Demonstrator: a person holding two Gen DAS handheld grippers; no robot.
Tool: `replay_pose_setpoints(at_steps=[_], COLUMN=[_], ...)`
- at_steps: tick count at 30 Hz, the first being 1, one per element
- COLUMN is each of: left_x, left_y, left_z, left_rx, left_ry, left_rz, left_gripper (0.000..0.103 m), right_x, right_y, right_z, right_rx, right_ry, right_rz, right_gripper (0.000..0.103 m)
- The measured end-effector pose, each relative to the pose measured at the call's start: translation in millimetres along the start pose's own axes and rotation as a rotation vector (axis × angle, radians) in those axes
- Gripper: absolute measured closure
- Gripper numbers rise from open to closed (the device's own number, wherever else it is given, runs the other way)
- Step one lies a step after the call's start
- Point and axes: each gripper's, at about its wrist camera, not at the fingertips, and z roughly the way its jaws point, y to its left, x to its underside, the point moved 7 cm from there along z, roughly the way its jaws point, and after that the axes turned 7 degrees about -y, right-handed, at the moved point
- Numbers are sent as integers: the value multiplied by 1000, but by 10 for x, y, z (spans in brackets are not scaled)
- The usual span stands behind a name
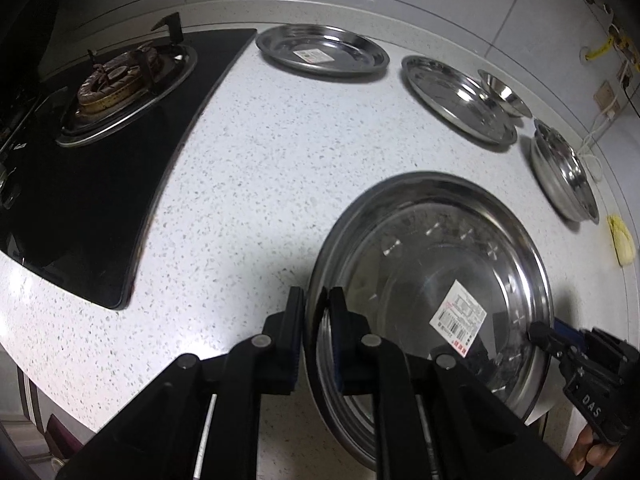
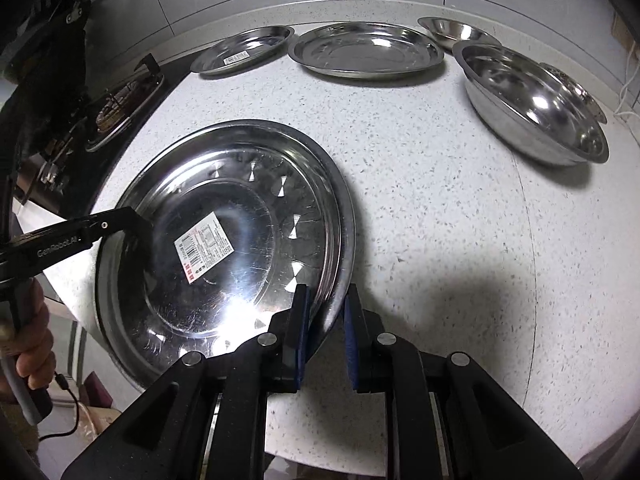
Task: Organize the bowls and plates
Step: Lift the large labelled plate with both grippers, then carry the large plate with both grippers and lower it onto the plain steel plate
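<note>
A large steel plate [image 1: 432, 280] with a barcode sticker lies near the counter's front edge; it also shows in the right wrist view [image 2: 224, 232]. My left gripper [image 1: 316, 304] is shut on its left rim. My right gripper [image 2: 326, 300] straddles its right rim with a small gap between the pads, and it shows in the left wrist view [image 1: 540, 332] at the plate's right edge. At the back lie a stickered plate [image 1: 320, 50] [image 2: 244, 48], a plain plate [image 1: 456, 104] [image 2: 366, 50], a small bowl [image 1: 504, 90] [image 2: 456, 32] and a large bowl [image 1: 564, 172] [image 2: 536, 104].
A black gas hob [image 1: 100, 128] with a burner [image 1: 112, 84] takes the counter's left part; it shows in the right wrist view [image 2: 108, 108] too. A yellow cloth [image 1: 622, 240] lies by the right wall. The speckled white counter [image 2: 440, 220] ends close below the grippers.
</note>
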Motion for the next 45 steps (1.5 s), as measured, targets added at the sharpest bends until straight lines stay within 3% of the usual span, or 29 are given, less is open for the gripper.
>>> replay_pose_setpoints(at_steps=[10, 11, 13, 15, 19, 22, 26, 32, 34, 36, 43, 45], left_x=[-272, -363, -553, -783, -1177, -1440, -1610, -1665, -1678, -1692, -1776, -1789], left_y=[125, 132, 97, -34, -379, -626, -783, -821, -845, -893, -970, -976], left_z=[-291, -320, -322, -250, 11, 339, 809, 1248, 1334, 1400, 1532, 1546], left_rx=[-68, -54, 2, 88, 185, 198, 209, 203, 202, 214, 229, 233], left_ry=[-120, -126, -114, -89, -40, 5, 82, 132, 136, 136, 122, 119], left_rz=[-1, -22, -70, -123, -139, -130, -191, -243, -245, -245, -251, -250], left_gripper=[90, 90, 89, 65, 62, 62, 62, 63, 63, 63, 65, 74], right_x=[-59, -156, -404, -772, -1554, -2008, -2413, -2499, -2476, -2483, -2534, -2531], right_y=[-137, -191, -281, -393, -531, -674, -899, -1113, -1168, -1195, -1193, -1235], right_z=[-252, -312, -397, -506, -365, 45, 556, 1007, 1128, 1221, 1409, 1455], right_rx=[-6, -4, 6, 21, 26, -28, -1, 79, 75, 65, 62, 72], right_ry=[-64, -90, -135, -206, -218, -105, 2, 111, 156, 183, 198, 202], right_rz=[-16, -11, -24, -27, -46, 7, 56, 64, 93, 112, 89, 89], right_gripper=[79, 77, 55, 42, 38, 38, 38, 40, 48, 49, 57, 65])
